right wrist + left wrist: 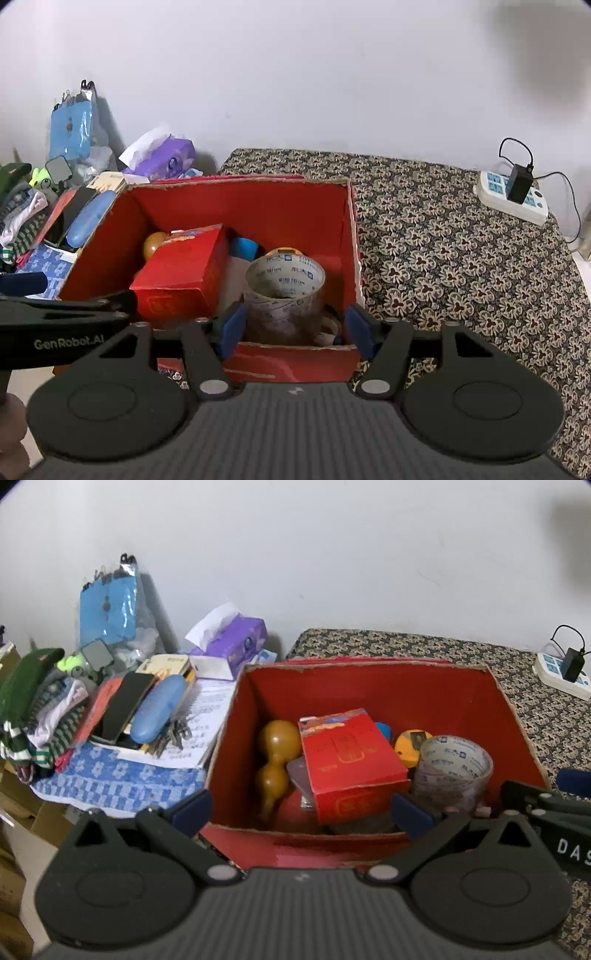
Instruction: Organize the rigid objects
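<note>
Both tongs are hovering at the near edge of the red box [369, 686], which is sitting on a patterned cloth [461, 266]. The left tongs [301, 810] are standing spread and pinching nothing. The right tongs [295, 328] are also standing spread, empty, just above the tape roll [284, 291]. Inside the box, a red carton [351, 760] is lying between a gourd [275, 760] and the tape roll. A power strip [511, 194] is lying far right.

The right hand-held gripper [295, 328] hovers with jaws apart over the tape roll [284, 291] in the red box [236, 199].
</note>
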Demonstrator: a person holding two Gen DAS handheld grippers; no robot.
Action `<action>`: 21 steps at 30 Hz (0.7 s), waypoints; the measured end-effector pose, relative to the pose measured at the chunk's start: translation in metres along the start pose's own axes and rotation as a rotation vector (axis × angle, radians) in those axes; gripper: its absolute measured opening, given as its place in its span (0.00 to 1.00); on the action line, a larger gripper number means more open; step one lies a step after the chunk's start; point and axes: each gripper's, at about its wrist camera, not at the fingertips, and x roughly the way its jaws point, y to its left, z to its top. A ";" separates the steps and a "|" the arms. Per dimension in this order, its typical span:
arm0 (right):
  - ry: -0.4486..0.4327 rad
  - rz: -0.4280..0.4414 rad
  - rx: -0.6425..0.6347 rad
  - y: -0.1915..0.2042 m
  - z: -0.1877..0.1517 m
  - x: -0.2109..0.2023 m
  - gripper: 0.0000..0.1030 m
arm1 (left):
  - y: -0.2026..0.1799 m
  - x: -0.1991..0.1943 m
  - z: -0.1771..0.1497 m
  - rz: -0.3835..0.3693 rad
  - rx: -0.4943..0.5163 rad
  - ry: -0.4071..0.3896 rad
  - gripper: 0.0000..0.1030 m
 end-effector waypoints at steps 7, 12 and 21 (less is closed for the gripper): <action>-0.027 0.013 -0.003 0.001 0.000 -0.002 0.46 | 0.001 -0.006 0.006 0.011 0.001 -0.034 1.00; -0.037 0.012 -0.004 0.001 0.000 -0.003 0.46 | 0.001 -0.007 0.008 0.013 0.000 -0.042 1.00; -0.033 0.011 0.002 0.000 0.000 -0.003 0.46 | 0.001 -0.004 0.007 0.009 -0.002 -0.030 1.00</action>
